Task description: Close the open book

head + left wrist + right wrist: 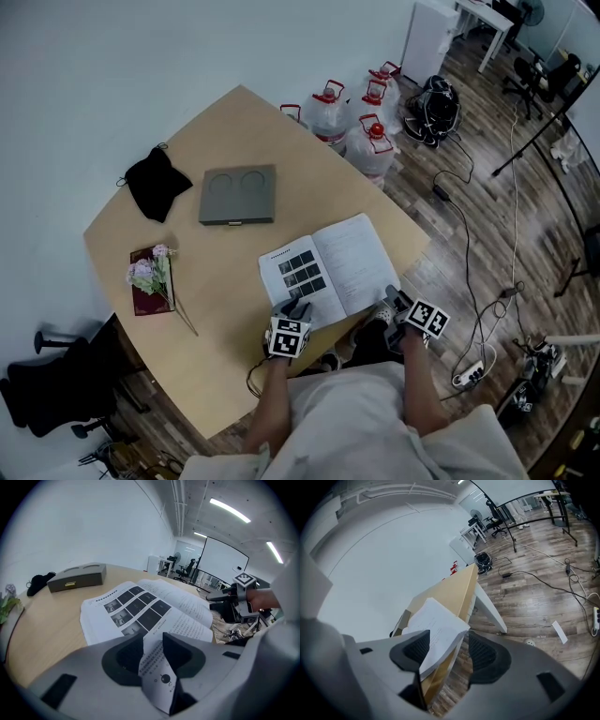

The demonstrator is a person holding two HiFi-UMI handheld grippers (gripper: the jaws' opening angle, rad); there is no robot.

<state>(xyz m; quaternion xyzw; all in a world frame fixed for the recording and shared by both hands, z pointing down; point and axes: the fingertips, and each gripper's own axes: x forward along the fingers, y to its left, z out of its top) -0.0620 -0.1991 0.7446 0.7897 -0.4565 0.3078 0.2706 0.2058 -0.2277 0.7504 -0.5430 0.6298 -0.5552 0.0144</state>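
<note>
The open book [328, 267] lies flat near the table's front right edge, photo page on the left, text page on the right. My left gripper [292, 307] is at its near left corner. In the left gripper view a curled page corner [157, 672] lies in the narrow gap of that gripper [152, 641], seen face-on and not pinched. My right gripper [389, 300] is at the book's near right corner, jaws wide apart. In the right gripper view the right-hand pages [436, 630] rest against one pad of it [449, 637], and the other pad stands clear.
Further back on the wooden table [216, 309] are a grey case [237, 195], a black pouch [157, 183], and flowers on a dark red book [150, 277]. Water jugs [361, 117] and cables [469, 234] are on the floor past the right edge.
</note>
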